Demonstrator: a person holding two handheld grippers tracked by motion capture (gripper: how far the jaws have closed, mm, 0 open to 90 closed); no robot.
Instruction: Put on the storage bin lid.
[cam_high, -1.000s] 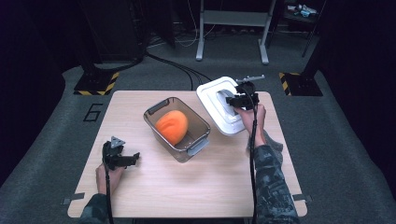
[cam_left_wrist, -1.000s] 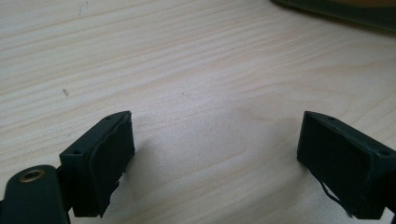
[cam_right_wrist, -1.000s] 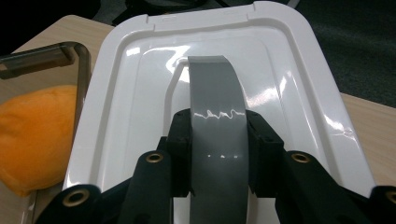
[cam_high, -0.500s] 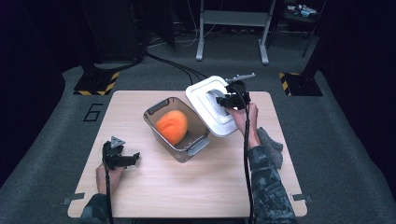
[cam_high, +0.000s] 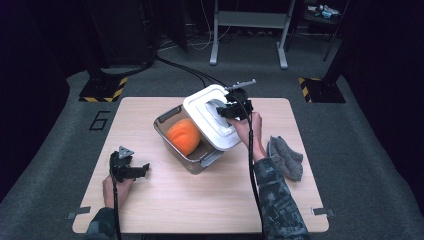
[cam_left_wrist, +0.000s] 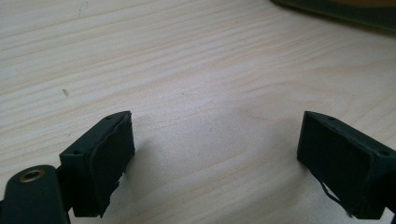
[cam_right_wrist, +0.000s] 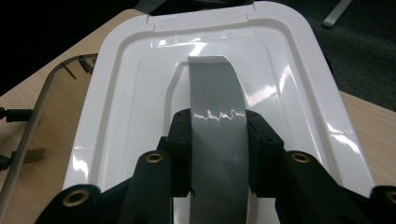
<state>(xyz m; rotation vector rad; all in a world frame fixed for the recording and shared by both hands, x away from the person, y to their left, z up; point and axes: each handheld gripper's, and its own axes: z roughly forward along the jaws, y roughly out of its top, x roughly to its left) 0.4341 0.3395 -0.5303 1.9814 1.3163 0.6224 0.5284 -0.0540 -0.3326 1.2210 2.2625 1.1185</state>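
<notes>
**White lid held over an open bin**

The right gripper (cam_high: 231, 109) clamps the grey handle (cam_right_wrist: 215, 116) of a white lid (cam_high: 212, 122), holding it tilted above the right side of a clear bin (cam_high: 172, 134) mid-counter (cam_high: 165, 210). The lid hides part of the bin's rim and of the orange object (cam_high: 183, 136) inside. The left gripper (cam_high: 131, 170) rests low at the counter's near left, jaws wide apart on nothing. Grey cloth (cam_high: 286, 157) lies beside the right sleeve, its shape hard to make out.

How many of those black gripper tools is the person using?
2. The left gripper rests open on the table near the front-left; the right gripper clamps the grey handle of the white lid above the clear container.
</notes>
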